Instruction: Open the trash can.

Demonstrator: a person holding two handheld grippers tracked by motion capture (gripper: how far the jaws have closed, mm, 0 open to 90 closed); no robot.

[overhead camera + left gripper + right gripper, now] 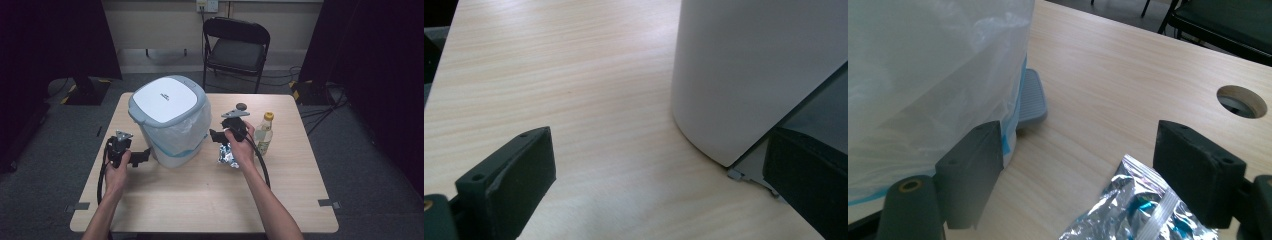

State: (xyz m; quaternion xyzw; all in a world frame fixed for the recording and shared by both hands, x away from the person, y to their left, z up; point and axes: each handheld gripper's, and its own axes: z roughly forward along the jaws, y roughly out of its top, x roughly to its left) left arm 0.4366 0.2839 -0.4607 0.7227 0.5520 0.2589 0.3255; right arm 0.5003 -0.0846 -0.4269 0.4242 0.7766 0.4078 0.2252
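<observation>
High view: a white, round-cornered plastic pedal bin [170, 120] with a closed lid and a clear liner bag stands at the middle of the pale wooden table [210, 200]. The left gripper [142, 156] sits just beside the bin's left flank, jaws apart and empty. The right gripper [216, 136] hangs over a crumpled silver foil packet [227, 157] to the right of the bin; a clear bottle with a yellow cap [265, 132] stands farther right. Beyond the table, a black folding chair [235, 47] stands against the wall on grey carpet.

Left gripper view: the bin's smooth white wall [749, 75] rises just beside the right jaw, not gripped.

Right gripper view: the jaws stand wide apart with nothing between them; the packet [1133, 210] lies just below, and the grey foot pedal [1030, 102] pokes from under the bag.

The packet looks light, thin and slippery, and it crushes easily; I would pinch it at its sealed strip or an edge. The tabletop is flat and smooth.
</observation>
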